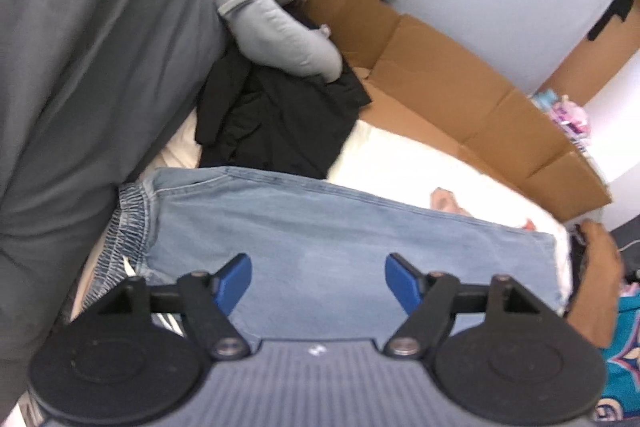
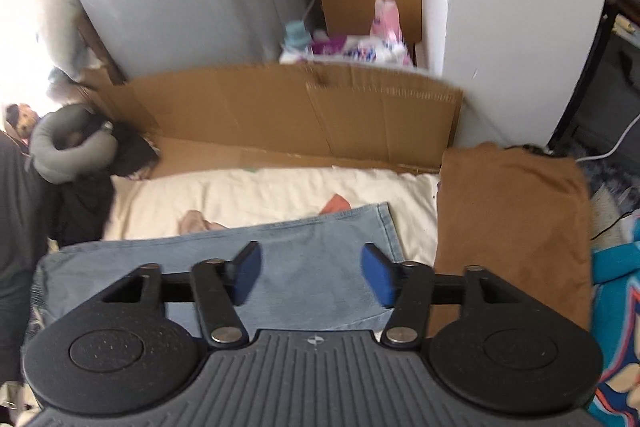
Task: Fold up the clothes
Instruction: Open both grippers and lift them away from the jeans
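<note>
Left wrist view: jeans point(image 1: 320, 227) folded flat on cream bedding point(image 1: 400, 155), long axis running across the frame, elastic waistband at the left edge, hem at the right and slightly lower. Left gripper point(image 1: 318, 279) above the denim, jaws wide apart, nothing between the blue pads point(image 1: 236, 277). Black garment point(image 1: 276, 123) just beyond the jeans, grey pillow point(image 1: 276, 31) on top of it. Cardboard point(image 1: 460, 95) along the far edge.

Right wrist view: same jeans point(image 2: 312, 247), long axis across, hem end pointing right toward a brown cloth point(image 2: 512, 227) just beside it. Right gripper point(image 2: 312, 277) over the denim, jaws apart and empty. Cardboard point(image 2: 300, 115) standing behind the bedding point(image 2: 260, 195).
</note>
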Demonstrator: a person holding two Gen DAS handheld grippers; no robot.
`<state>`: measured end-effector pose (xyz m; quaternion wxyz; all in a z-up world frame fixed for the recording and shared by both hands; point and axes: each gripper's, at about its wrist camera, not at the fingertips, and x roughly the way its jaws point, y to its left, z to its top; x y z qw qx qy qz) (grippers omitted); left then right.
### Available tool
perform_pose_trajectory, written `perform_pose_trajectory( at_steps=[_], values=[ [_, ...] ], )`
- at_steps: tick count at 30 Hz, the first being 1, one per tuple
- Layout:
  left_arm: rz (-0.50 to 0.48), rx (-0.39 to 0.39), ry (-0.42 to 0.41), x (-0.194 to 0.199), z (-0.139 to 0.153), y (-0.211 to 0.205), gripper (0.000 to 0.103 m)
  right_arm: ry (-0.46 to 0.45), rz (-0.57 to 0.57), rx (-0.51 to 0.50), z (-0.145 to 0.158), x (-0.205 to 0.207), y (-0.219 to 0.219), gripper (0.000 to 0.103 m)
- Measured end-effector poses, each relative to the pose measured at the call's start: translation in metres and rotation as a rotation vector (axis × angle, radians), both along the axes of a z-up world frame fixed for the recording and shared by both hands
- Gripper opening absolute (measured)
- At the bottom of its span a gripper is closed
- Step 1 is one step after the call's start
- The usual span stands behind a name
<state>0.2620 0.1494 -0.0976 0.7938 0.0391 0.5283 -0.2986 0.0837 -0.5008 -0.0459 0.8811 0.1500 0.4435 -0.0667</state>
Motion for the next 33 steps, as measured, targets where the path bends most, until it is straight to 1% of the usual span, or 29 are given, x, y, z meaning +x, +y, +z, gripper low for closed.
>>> perform_pose_trajectory(
  at_steps=[2,4,8,10,13,15,18,23,25,29,33],
  values=[
    [-0.019,-0.011,-0.010,-0.005,0.013,-0.001,0.088,-0.009,-0.007,-0.002,0.026,-0.010,0.004,0.074],
    [-0.044,-0.016,-0.021,-0.008,0.021,-0.003,0.088,-0.016,-0.016,-0.005,0.050,-0.021,0.008,0.079],
    [-0.108,-0.010,-0.063,-0.015,0.035,-0.010,0.089,-0.043,-0.029,-0.020,0.092,-0.044,0.021,0.082],
    [-0.127,-0.028,-0.063,-0.021,0.039,-0.010,0.090,-0.058,-0.039,-0.020,0.110,-0.056,0.029,0.087],
    [-0.140,-0.045,-0.057,-0.028,0.045,-0.008,0.090,-0.062,-0.027,-0.036,0.126,-0.065,0.040,0.089],
    [-0.141,-0.034,-0.065,-0.034,0.048,-0.005,0.090,-0.064,-0.016,-0.048,0.133,-0.071,0.046,0.089],
    [-0.132,-0.011,-0.076,-0.041,0.051,0.000,0.091,-0.069,-0.023,-0.023,0.123,-0.080,0.045,0.090],
    [-0.038,-0.001,-0.040,-0.057,0.057,0.019,0.091,-0.077,-0.044,0.086,0.090,-0.097,0.035,0.089],
    [-0.018,0.011,-0.040,-0.069,0.063,0.026,0.091,-0.090,-0.045,0.121,0.081,-0.103,0.034,0.090],
    [0.038,0.032,-0.031,-0.094,0.079,0.042,0.091,-0.116,-0.032,0.191,0.070,-0.115,0.035,0.090],
    [0.083,0.044,-0.023,-0.108,0.091,0.055,0.093,-0.176,-0.018,0.210,0.069,-0.123,0.044,0.090]
  ],
)
